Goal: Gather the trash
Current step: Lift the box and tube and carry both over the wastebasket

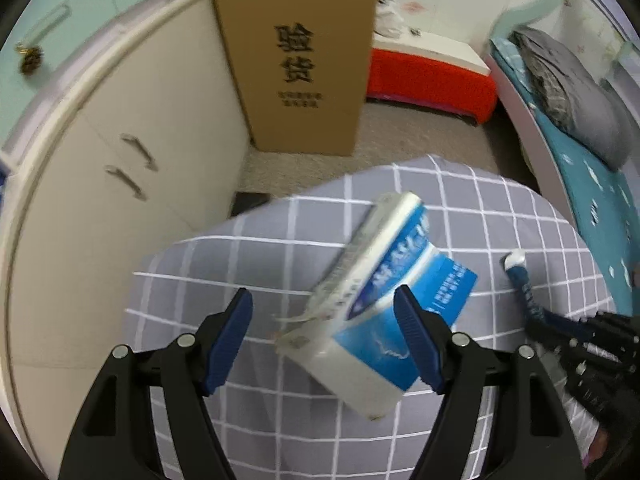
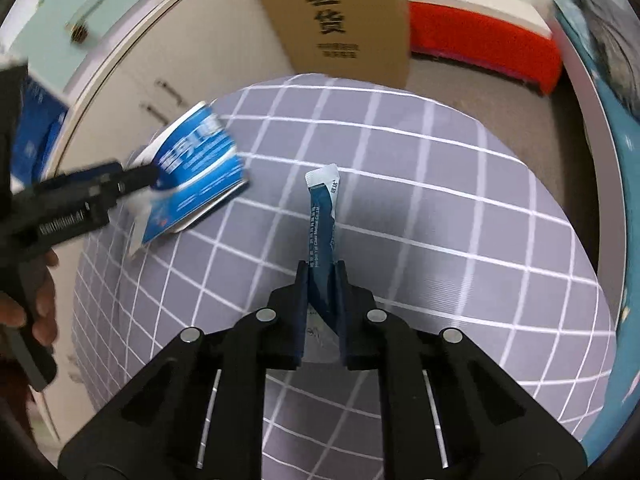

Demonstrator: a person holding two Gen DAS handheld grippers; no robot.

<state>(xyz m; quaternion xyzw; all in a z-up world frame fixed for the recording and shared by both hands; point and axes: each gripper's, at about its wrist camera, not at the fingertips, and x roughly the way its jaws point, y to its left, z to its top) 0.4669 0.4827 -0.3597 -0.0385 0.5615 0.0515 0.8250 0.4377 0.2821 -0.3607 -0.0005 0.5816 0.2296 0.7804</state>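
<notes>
A thin, limp sachet (image 2: 322, 216) is being clamped at its lower end by the right claw (image 2: 323, 280) above the table (image 2: 460, 200), while a light, crushable box (image 1: 384, 292), seemingly loose, is lying between the left claw's (image 1: 324, 308) parted fingers.

Cream cabinet (image 1: 132, 128), tall cardboard box (image 1: 304, 56), red bench (image 1: 432, 80), carpeted floor (image 1: 420, 136)

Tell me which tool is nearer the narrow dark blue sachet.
Right. The right tool is shut on the narrow dark blue sachet; the left tool is open around the blue and white carton, off to the sachet's left.
</notes>
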